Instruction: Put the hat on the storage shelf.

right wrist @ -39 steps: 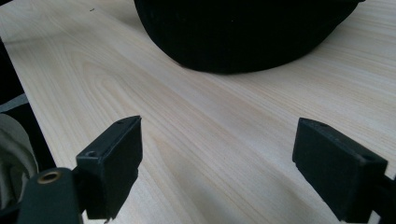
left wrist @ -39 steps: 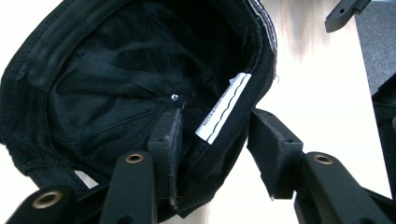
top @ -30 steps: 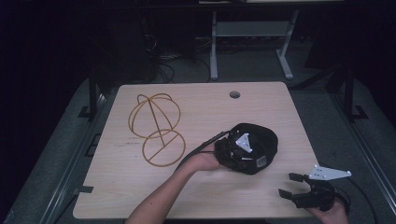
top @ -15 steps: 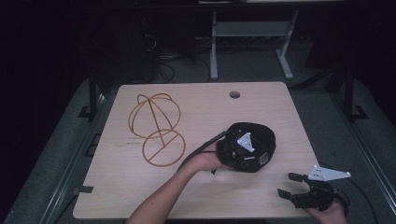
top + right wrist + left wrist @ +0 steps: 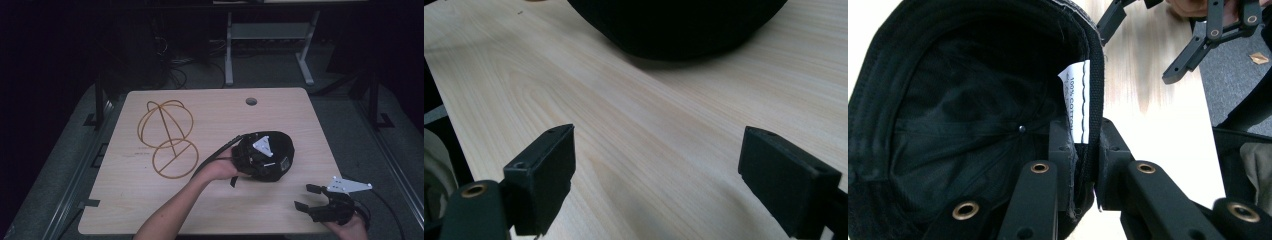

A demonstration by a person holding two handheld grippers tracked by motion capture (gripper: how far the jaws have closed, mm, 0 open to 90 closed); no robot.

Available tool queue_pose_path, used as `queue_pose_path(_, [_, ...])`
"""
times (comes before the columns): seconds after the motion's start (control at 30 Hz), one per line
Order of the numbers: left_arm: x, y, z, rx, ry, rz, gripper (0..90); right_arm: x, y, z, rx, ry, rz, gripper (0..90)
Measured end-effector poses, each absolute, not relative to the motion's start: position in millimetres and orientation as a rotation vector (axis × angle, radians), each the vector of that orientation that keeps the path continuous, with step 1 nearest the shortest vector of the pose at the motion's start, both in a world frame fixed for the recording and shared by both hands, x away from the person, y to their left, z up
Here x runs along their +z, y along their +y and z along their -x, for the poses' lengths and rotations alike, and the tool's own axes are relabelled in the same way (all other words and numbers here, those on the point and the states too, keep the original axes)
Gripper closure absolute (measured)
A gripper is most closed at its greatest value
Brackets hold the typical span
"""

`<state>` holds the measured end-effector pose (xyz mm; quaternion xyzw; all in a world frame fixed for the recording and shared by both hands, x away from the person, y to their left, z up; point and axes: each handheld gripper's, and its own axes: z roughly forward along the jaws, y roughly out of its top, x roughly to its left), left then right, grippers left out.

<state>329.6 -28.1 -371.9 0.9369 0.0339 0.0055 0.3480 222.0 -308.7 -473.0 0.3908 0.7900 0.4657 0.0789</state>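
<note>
A black cap [image 5: 280,150] rests opening-up on the wooden table [image 5: 150,200], right of centre. My left gripper [image 5: 257,162] is shut on the cap's rim. In the left gripper view its jaws pinch the sweatband [image 5: 1093,100] beside a white label [image 5: 1075,95], with the cap's dark lining [image 5: 963,110] to the left. My right gripper [image 5: 305,196] stands open near the table's front right corner, nothing between its jaws. In the right gripper view it [image 5: 659,150] hovers just above bare wood, with the cap [image 5: 674,25] ahead. The left gripper view also shows the right gripper [image 5: 1198,40] beyond the cap.
A gold wire hat stand [image 5: 167,137] lies on the left half of the table. A round cable hole [image 5: 251,101] sits near the far edge. Beyond the table are white desk legs [image 5: 229,55] and cables on dark floor.
The cap and my left gripper have shifted very slightly. The right gripper has hardly moved and stays open.
</note>
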Motion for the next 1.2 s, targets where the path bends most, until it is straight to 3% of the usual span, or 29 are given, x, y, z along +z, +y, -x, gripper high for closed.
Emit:
queue_pose_path(0.43, [-343.6, -17.4, -336.2, -0.045, 0.146, -2.29, 81.2, -460.1, -293.1, -226.8, 1.463, 2.293, -1.116, 14.8])
queue_pose_path(0.9, [-316.5, -20.4, -329.6, -0.061, 0.092, -2.229, 81.3, -442.4, -274.5, -245.3, 1.558, 2.165, -1.055, 15.0])
queue_pose_path(1.1, [-310.4, -27.5, -321.7, -0.081, 0.041, -2.22, 81.4, -435.6, -275.7, -246.5, 1.589, 2.128, -1.006, 25.3])
queue_pose_path(1.2, [-306.7, -30.2, -318.7, -0.082, 0.02, -2.218, 81.4, -433.7, -277.4, -245.3, 1.616, 2.116, -0.975, 39.2])
